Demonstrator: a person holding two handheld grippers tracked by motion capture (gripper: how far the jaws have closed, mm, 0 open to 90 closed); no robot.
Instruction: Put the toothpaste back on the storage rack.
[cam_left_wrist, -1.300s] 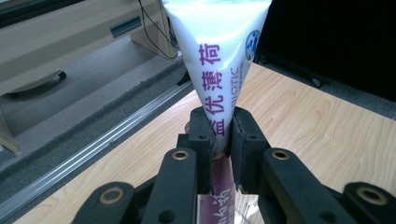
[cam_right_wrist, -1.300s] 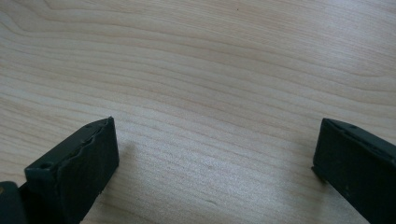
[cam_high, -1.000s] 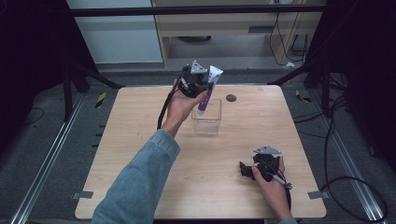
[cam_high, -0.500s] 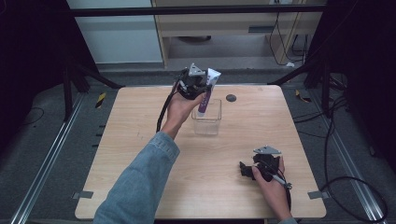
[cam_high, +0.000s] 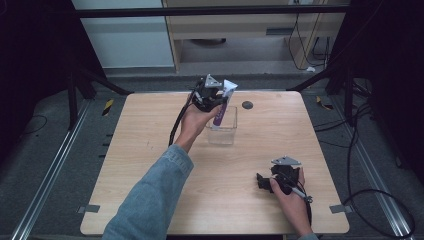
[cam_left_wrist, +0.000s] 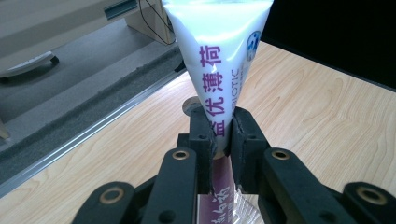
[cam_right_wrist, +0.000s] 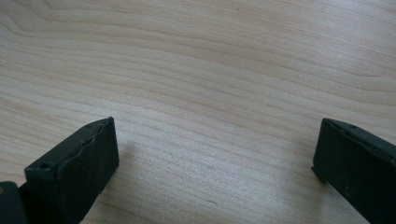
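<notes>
The left gripper (cam_high: 216, 100) has come down a little over the last second, and the tube (cam_high: 220, 106) clamped between its jaws has sunk with it, so the purple lower end now sits further inside the clear box (cam_high: 227, 135) at the far middle of the table (cam_high: 150, 150). In the left gripper view the two black jaws squeeze the tube (cam_left_wrist: 219, 88) at its narrowing middle, the white crimped end fanning out above them and the purple part dropping away below, with a glint of the clear plastic rim just under the jaws. The tube stands close to upright, leaning slightly toward the table's far right. To my eye this is the lowering step of putting the tube into the box, nearly done; I cannot tell whether the cap end rests on the bottom yet, so letting go now might let it tip against a wall. The right gripper (cam_high: 265, 182) lies low near the front right of the table, well apart from the box, its jaws spread wide over bare wood and holding nothing.
</notes>
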